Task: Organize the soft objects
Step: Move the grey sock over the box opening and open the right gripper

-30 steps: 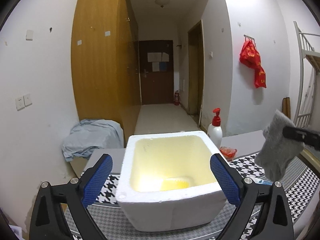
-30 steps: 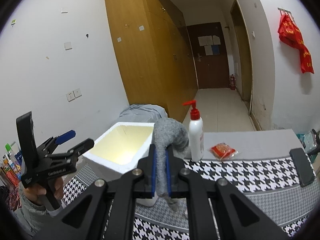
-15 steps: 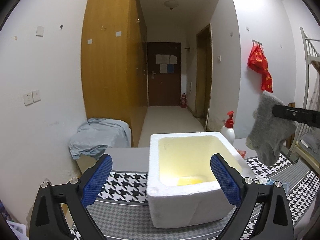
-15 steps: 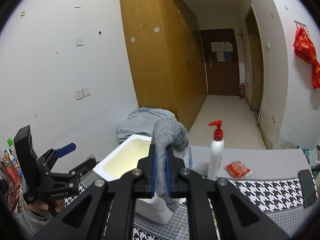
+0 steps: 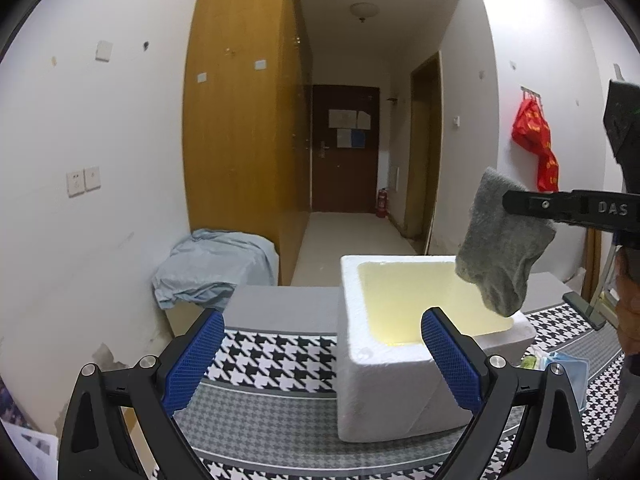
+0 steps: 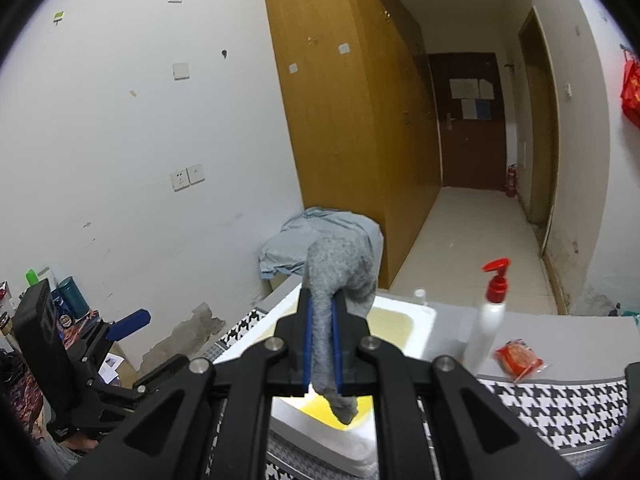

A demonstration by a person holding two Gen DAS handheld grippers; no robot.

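In the left wrist view, the left gripper [image 5: 322, 364] has its blue pads wide apart with nothing between them. A white foam box [image 5: 384, 384] sits on the worktop [image 5: 256, 412], which has a black and white checked cloth. The right gripper [image 5: 507, 203] comes in from the right and pinches a gray sock [image 5: 502, 252]. The sock hangs in the air over the far right side of the box.

In the right wrist view, the right gripper [image 6: 321, 350] is squeezed tight on the gray sock [image 6: 340, 268]. The sock flops over the top and dangles below, above the foam box [image 6: 420, 320]. A white pump bottle [image 6: 488, 320] with a red top stands just beside the box. A red snack packet [image 6: 518, 358] lies near it.
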